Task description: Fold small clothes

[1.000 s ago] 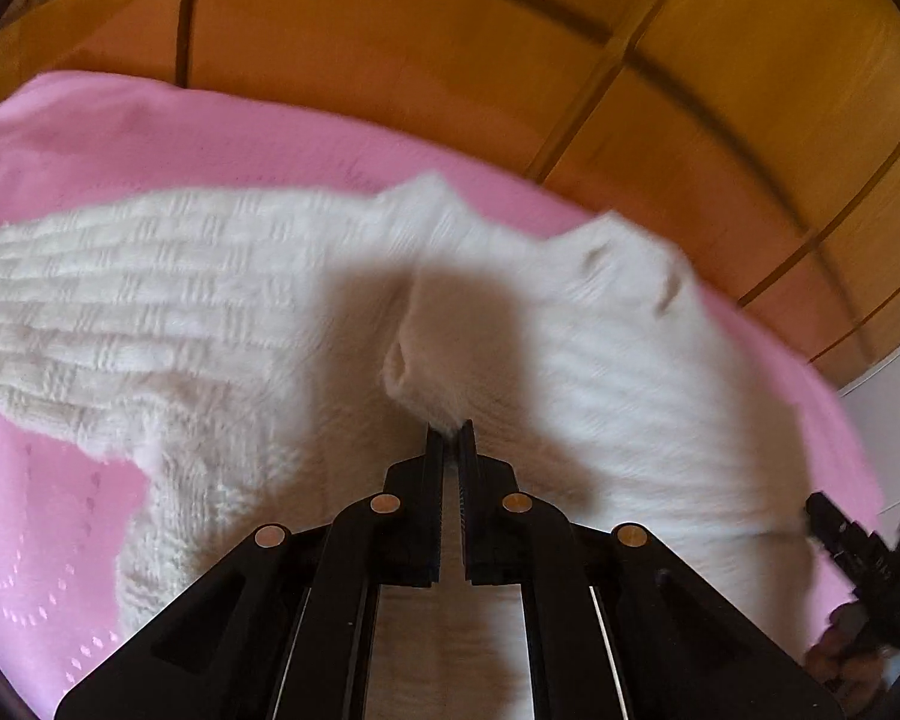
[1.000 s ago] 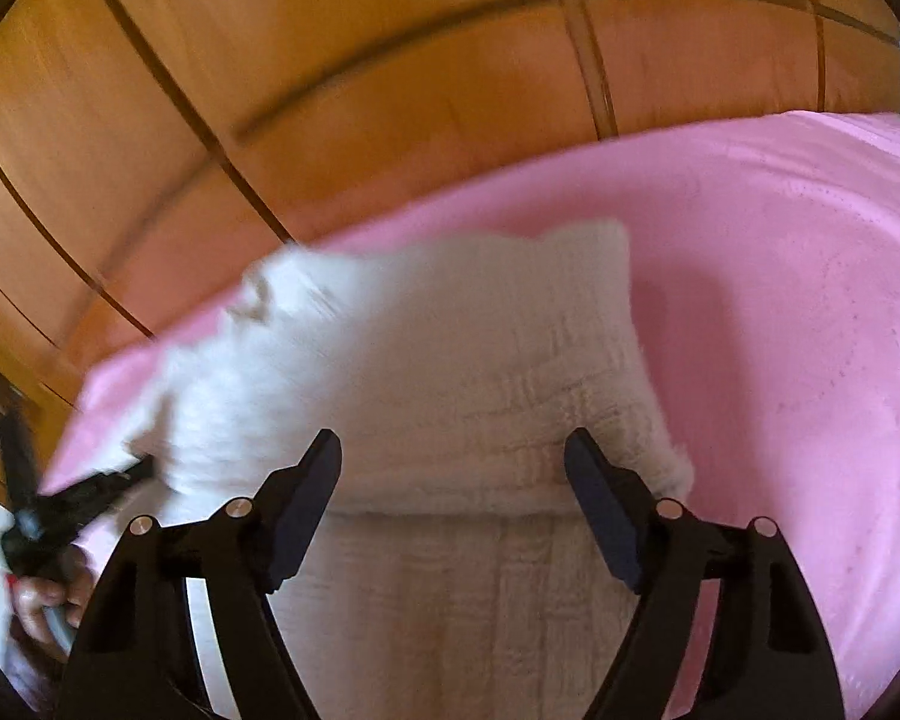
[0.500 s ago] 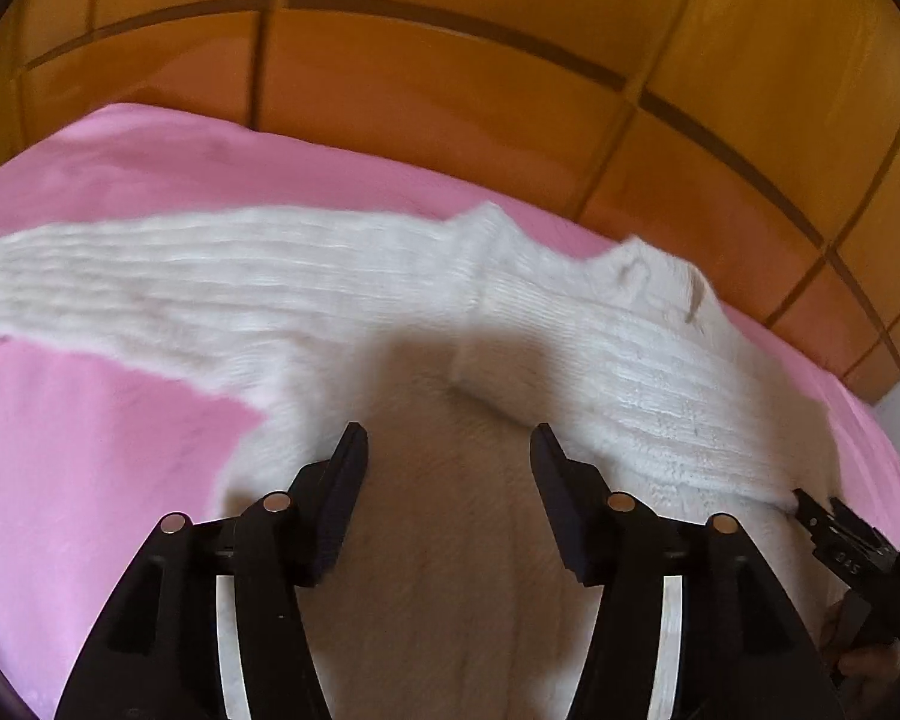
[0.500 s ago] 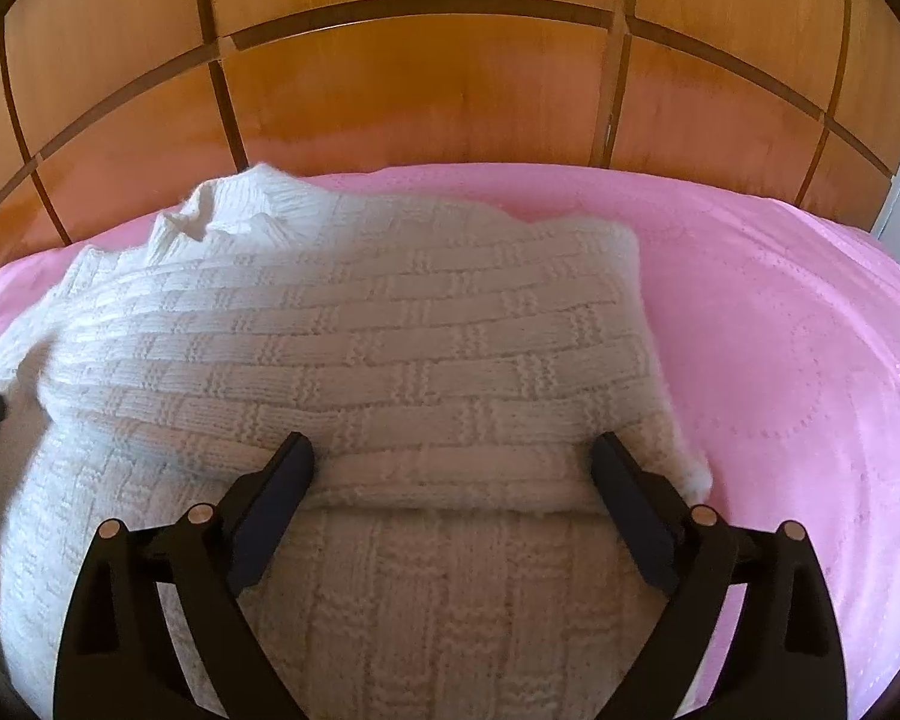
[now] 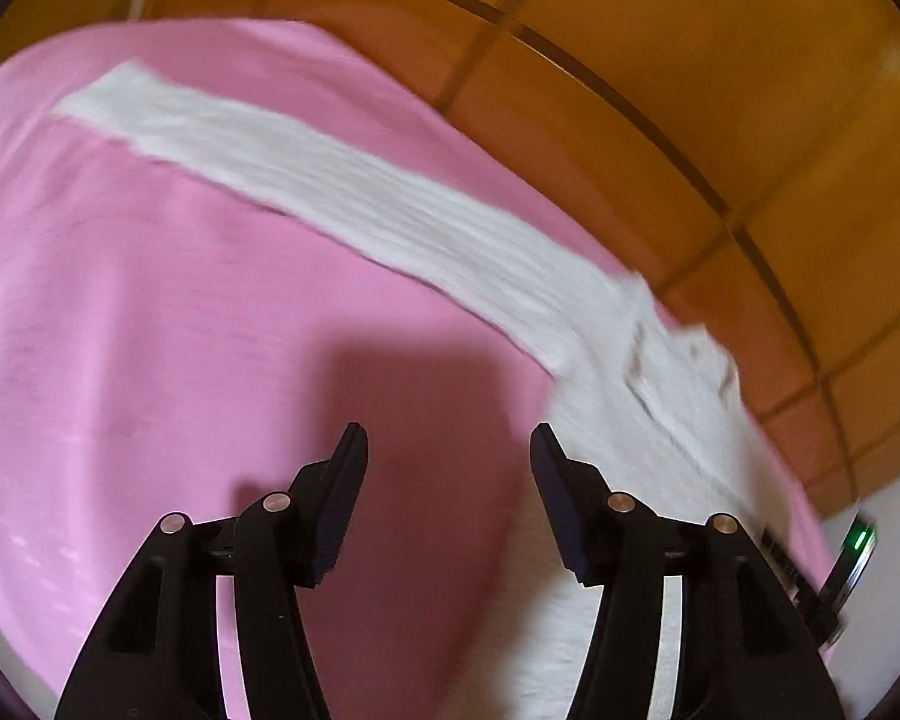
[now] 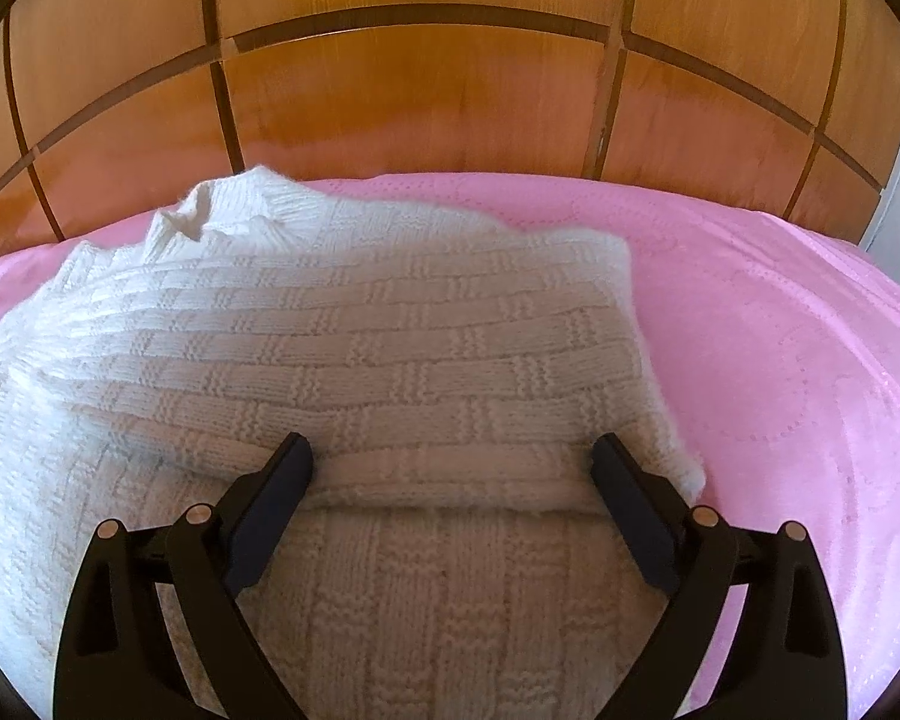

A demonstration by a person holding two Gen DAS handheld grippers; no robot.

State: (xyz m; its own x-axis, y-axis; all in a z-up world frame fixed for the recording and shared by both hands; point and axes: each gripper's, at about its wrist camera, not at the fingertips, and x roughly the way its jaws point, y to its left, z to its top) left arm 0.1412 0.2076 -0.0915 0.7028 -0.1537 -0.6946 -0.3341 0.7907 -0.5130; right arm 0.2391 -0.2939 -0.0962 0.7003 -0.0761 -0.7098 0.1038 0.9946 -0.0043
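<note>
My right gripper [image 6: 453,468] hovered with jaws spread wide over the folded white knit sweater [image 6: 342,348], which lay on the pink bed [image 6: 780,360] before wooden panels [image 6: 420,90].

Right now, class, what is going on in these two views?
A person with a handheld gripper in each hand is folding a white knitted sweater on a pink bedspread. One sleeve lies folded across the body; the other sleeve stretches out flat. The left gripper is open above bare bedspread, and the right gripper is open over the folded sleeve, gripping nothing.
</note>
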